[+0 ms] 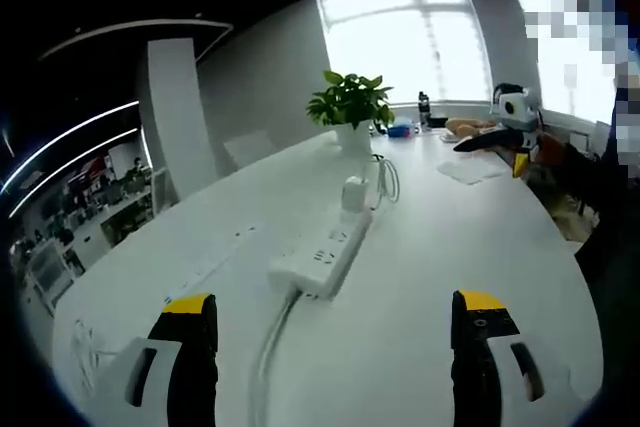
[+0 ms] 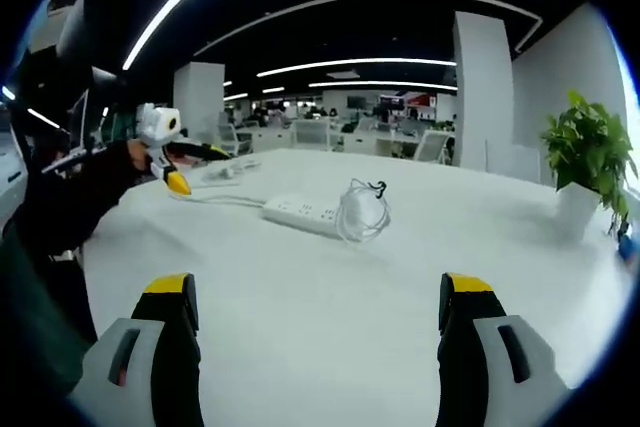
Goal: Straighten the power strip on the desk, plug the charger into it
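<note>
Power strip point(image 1: 322, 252), long white plastic bar, lies mid-frame in left gripper view on white desk point(image 1: 430, 237). White charger block point(image 1: 353, 193) with coiled white cable point(image 1: 386, 179) rests at its far end. My left gripper point(image 1: 334, 332) and right gripper point(image 2: 316, 312) both spread wide, holding nothing. Potted green plant point(image 1: 350, 107) upper centre.
</note>
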A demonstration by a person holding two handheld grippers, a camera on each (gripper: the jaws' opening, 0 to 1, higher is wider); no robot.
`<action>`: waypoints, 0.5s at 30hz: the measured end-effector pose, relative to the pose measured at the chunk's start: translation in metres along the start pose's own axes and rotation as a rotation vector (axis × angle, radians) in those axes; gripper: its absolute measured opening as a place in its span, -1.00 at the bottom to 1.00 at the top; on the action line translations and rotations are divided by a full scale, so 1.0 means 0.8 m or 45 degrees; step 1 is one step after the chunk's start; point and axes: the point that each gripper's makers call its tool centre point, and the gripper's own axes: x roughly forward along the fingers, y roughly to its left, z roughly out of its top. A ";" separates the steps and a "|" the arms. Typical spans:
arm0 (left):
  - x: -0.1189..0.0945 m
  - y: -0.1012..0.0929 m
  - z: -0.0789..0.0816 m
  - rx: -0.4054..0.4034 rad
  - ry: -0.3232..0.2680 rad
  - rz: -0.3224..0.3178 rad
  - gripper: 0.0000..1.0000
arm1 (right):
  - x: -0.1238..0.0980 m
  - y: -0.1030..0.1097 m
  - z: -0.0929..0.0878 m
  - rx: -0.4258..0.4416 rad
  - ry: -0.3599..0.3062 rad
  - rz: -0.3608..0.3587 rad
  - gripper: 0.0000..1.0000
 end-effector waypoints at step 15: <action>0.032 0.001 -0.009 -0.004 0.060 -0.075 0.99 | -0.001 -0.001 -0.004 0.038 -0.006 0.015 0.99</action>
